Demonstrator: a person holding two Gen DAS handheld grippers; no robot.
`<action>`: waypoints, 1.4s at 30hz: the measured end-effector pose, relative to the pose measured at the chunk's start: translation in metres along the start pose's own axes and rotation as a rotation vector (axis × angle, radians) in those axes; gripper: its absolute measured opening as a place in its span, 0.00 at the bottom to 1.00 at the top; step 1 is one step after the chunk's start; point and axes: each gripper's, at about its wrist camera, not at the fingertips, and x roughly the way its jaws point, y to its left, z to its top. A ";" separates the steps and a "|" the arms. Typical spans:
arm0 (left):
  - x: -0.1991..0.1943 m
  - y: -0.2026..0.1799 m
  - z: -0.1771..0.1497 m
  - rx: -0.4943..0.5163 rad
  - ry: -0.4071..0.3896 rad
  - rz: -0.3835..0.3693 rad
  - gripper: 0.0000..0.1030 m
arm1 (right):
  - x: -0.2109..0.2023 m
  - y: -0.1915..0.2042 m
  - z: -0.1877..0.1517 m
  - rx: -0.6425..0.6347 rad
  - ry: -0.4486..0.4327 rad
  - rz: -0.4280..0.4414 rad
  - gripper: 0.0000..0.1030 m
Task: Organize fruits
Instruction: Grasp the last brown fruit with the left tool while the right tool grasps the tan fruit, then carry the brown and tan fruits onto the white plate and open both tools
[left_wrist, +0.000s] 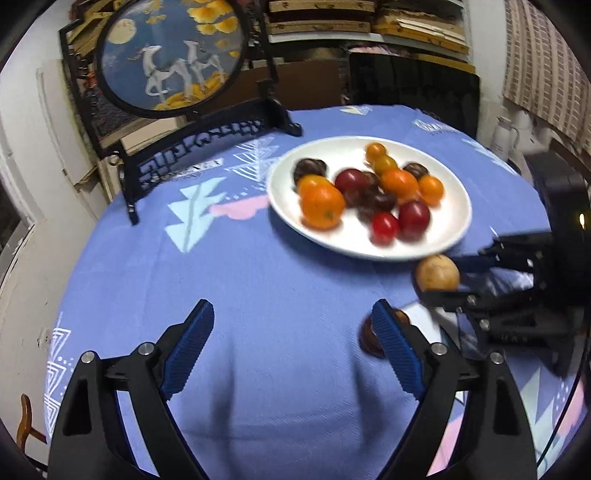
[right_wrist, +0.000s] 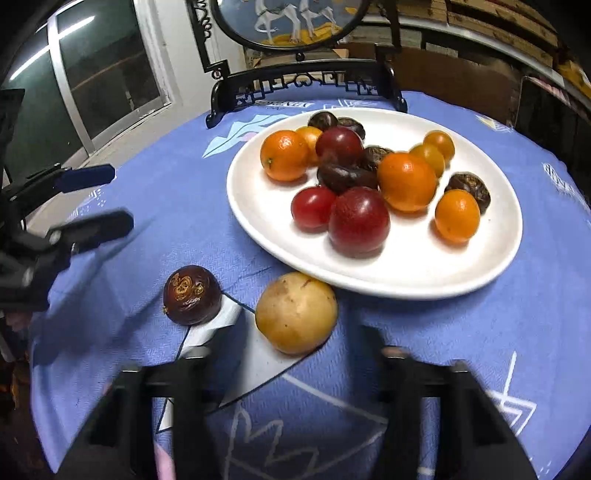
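A white plate (right_wrist: 424, 273) holds several orange, red and dark fruits; it also shows in the left wrist view (left_wrist: 280, 177). A yellow fruit (right_wrist: 296, 313) lies on the cloth against the plate's near rim. A dark brown fruit (right_wrist: 192, 294) lies to its left. My right gripper (right_wrist: 291, 354) is open around the yellow fruit, its fingers blurred; the left wrist view shows it (left_wrist: 439, 273) with the yellow fruit (left_wrist: 437, 273) between its fingers. My left gripper (left_wrist: 293, 332) is open and empty over the cloth; the brown fruit (left_wrist: 369, 334) sits behind its right finger.
A round table with a blue patterned cloth (left_wrist: 240, 280). A black ornamental stand with a round painted screen (left_wrist: 170, 55) stands at the table's far side. Shelves with boxes (left_wrist: 369, 22) are behind. A window (right_wrist: 92, 74) is at the left.
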 end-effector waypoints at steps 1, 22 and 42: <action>0.002 -0.007 -0.003 0.021 0.005 -0.013 0.82 | -0.005 0.000 -0.003 0.000 -0.003 0.000 0.40; 0.018 -0.057 -0.003 0.096 0.061 -0.091 0.38 | -0.053 0.005 -0.036 0.015 -0.067 0.034 0.39; -0.012 -0.059 0.006 0.080 -0.016 0.021 0.38 | -0.066 0.028 -0.037 -0.014 -0.085 0.083 0.39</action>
